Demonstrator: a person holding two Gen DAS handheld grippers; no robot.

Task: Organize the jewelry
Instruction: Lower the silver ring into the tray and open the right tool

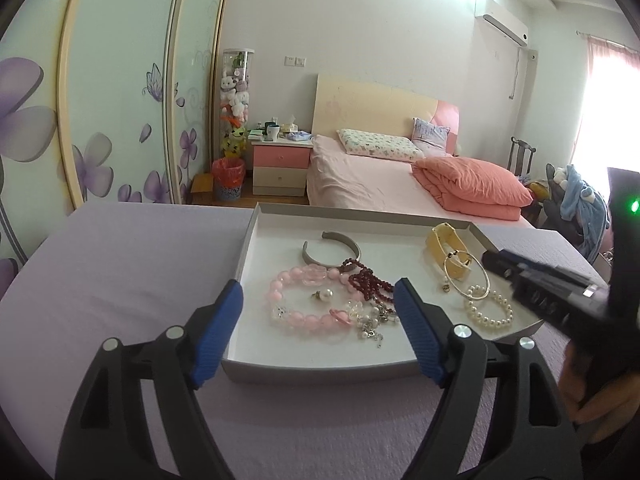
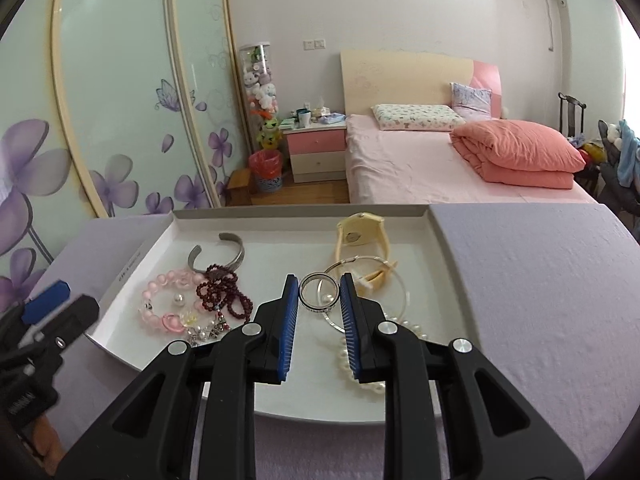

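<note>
Between my right gripper [image 2: 319, 294] pads a steel ring [image 2: 319, 293] stands pinched upright, above the white tray [image 2: 442, 248]. Left gripper [image 1: 319, 310], spread wide, hovers over the pink bead bracelet [image 1: 298, 305], farther left.

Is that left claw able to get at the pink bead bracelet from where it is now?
Probably yes. The left claw is wide open and the pink bead bracelet lies in the tray right ahead between its fingers, uncovered; only the dark red beads touch its far side.
</note>
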